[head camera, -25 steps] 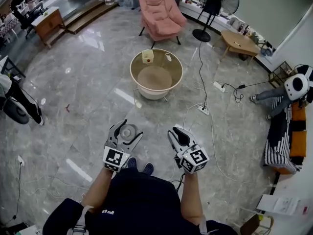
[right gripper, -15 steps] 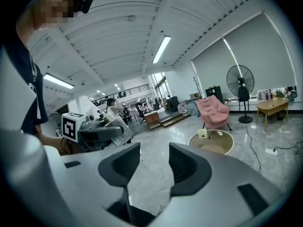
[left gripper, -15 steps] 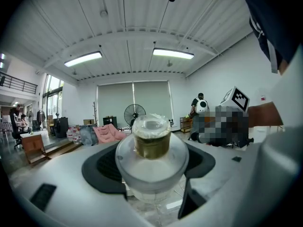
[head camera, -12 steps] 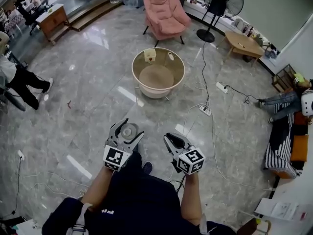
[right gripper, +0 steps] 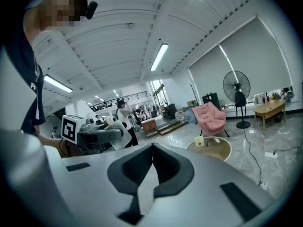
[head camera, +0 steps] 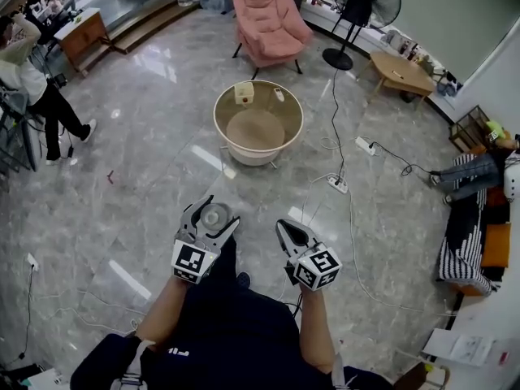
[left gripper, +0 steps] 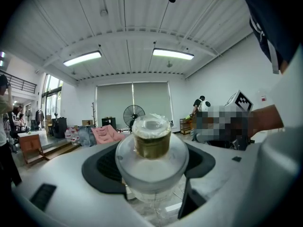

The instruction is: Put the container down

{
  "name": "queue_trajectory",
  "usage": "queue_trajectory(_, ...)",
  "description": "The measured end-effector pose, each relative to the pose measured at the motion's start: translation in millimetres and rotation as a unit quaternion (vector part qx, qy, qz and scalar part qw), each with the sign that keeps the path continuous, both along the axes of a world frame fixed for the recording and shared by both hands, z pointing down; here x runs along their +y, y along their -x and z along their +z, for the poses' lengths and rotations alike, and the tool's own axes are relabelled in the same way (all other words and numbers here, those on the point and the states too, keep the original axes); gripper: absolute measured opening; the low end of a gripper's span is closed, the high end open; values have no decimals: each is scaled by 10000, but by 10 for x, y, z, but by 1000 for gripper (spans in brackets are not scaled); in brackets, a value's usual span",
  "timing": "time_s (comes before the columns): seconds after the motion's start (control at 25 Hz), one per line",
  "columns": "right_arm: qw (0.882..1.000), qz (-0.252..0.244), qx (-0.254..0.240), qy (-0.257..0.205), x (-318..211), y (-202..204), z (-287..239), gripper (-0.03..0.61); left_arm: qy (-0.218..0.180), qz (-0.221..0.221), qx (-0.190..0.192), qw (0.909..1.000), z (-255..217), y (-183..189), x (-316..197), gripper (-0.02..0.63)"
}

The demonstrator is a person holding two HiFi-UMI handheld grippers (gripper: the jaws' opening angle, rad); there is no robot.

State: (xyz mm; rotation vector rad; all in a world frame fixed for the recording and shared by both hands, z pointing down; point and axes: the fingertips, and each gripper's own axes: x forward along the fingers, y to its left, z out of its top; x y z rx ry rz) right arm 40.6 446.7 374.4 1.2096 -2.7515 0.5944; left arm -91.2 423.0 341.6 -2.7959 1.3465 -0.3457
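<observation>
Left claw (head camera: 216, 214): part open, jaws clamped on either side of the container (left gripper: 151, 145), a clear round pot. The left gripper view alone shows a brown band under its film-covered top. The head view shows only the pale round top, held over the floor (head camera: 138, 177), well apart from the round table (head camera: 256, 157). Right claw (right gripper: 152, 148): jaws together, empty.
</observation>
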Motion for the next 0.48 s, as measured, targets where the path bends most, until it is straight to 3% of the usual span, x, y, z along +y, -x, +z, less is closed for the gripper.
queue_trajectory(0.16,9985,172,129,-506,-337,-51,-98,28,2,-5,21,10000,68,12,-255,344)
queue_trajectory(0.48,9925,315,775,-896,-1100,-116,-100,28,78,47,54,9999,178,21,-948,344)
